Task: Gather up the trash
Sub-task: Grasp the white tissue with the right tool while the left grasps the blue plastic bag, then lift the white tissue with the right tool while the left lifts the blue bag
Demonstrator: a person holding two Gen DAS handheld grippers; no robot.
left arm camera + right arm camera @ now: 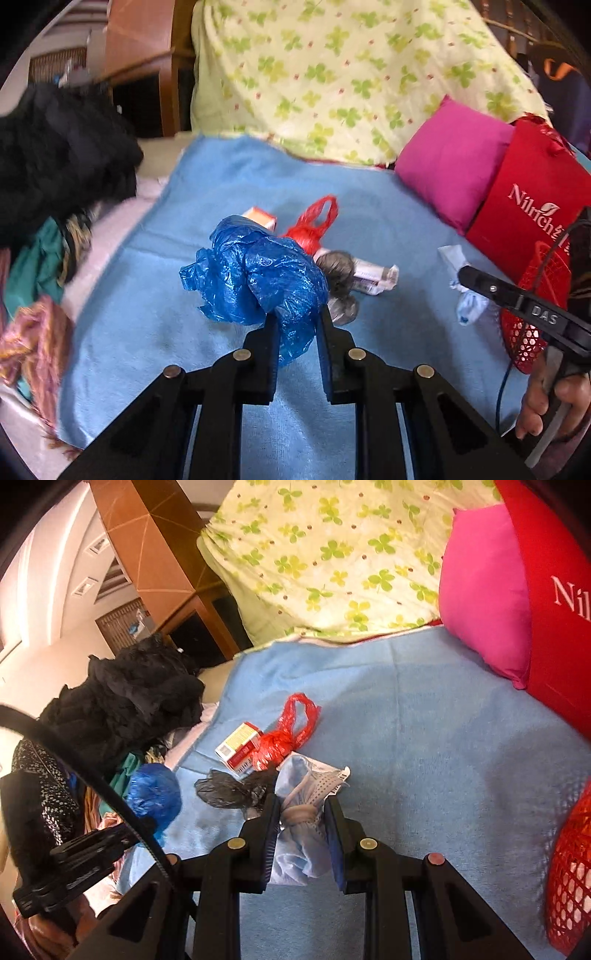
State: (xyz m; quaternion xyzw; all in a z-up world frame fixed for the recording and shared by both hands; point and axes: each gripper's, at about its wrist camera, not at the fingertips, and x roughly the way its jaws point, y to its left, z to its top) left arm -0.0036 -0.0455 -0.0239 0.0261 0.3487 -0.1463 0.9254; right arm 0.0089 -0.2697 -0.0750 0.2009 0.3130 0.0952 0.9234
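Note:
My left gripper point(295, 314) is shut on a crumpled blue plastic bag point(255, 273) and holds it above the blue blanket point(369, 206); the bag also shows in the right wrist view point(155, 797). My right gripper point(301, 801) is shut on a crumpled pale blue face mask point(301, 812), seen in the left wrist view point(465, 299) too. On the blanket lie a red plastic bag point(284, 738), a small red-and-white carton point(238, 747), a grey-black plastic bag point(232, 788) and a crushed wrapper point(373, 277).
A red mesh basket point(570, 875) stands at the right edge. A pink pillow point(484, 602) and a red bag point(554, 609) lie at the back right, a clover-print quilt point(332, 554) behind. Dark clothes point(129, 698) pile up at the left.

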